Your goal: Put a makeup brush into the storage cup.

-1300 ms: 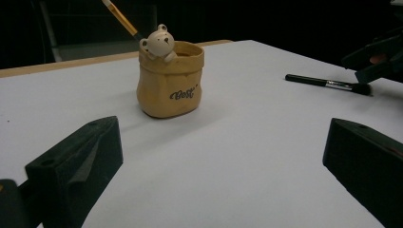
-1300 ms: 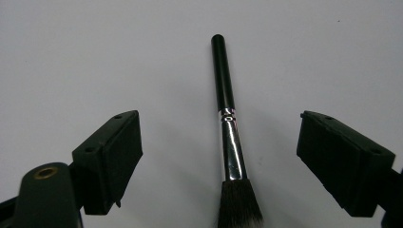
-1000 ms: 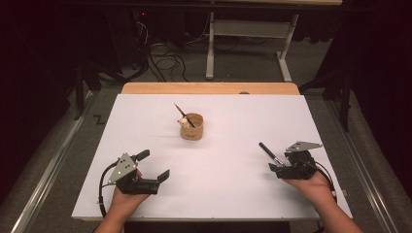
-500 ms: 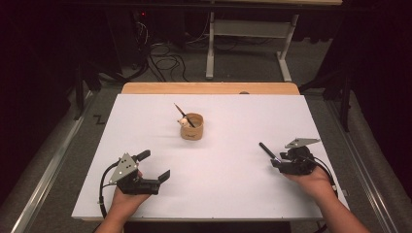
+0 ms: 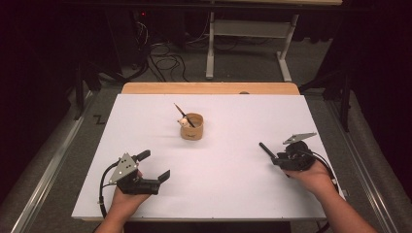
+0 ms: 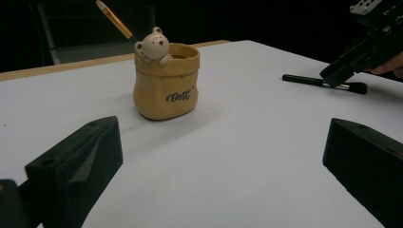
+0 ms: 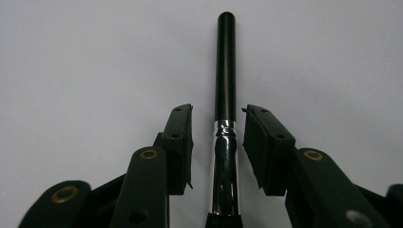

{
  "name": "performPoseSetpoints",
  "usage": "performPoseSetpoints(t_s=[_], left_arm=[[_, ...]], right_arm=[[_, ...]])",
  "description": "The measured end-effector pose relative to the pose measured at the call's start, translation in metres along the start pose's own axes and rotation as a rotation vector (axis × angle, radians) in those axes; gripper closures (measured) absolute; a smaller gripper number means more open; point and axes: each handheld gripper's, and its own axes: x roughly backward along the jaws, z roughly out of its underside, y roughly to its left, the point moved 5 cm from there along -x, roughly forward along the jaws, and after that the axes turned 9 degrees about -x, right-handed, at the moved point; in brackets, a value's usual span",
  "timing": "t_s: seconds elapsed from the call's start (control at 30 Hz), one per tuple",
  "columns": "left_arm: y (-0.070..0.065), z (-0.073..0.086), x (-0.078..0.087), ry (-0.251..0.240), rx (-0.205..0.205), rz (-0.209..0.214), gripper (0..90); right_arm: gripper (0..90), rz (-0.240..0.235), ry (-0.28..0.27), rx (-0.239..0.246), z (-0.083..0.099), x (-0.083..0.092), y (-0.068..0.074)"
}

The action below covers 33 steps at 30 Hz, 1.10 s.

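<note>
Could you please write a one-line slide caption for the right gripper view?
Right gripper jaws, just closing, straddle a black makeup brush lying on the white table, pads not yet touching.

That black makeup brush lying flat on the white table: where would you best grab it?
Probably at the shiny metal ferrule of the black makeup brush, coming from above with the jaws either side, as the right gripper stands now: the brush lies flat and is slim there.

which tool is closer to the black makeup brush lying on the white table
Right. The right tool straddles the black makeup brush, its jaws just closing in, gaps still visible at each side. The left tool rests far across the table, open.
</note>
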Motion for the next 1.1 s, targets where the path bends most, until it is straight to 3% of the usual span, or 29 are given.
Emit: performPoseSetpoints(t_s=[0.17, 0.63, 1.1], left_arm=[[0.001, 0.0, 0.0, -0.005, 0.005, -0.002, 0.3], [0.0, -0.001, 0.0, -0.005, 0.001, -0.001, 0.3], [0.0, -0.001, 0.0, -0.005, 0.001, 0.0, 0.3]], right_arm=[[65.2, 0.008, 0.045, 0.0, -0.003, -0.001, 0.0], [66.6, 0.018, 0.112, 0.026, -0.011, 0.002, -0.001], [71.7, 0.018, 0.173, 0.043, -0.012, -0.006, -0.001]])
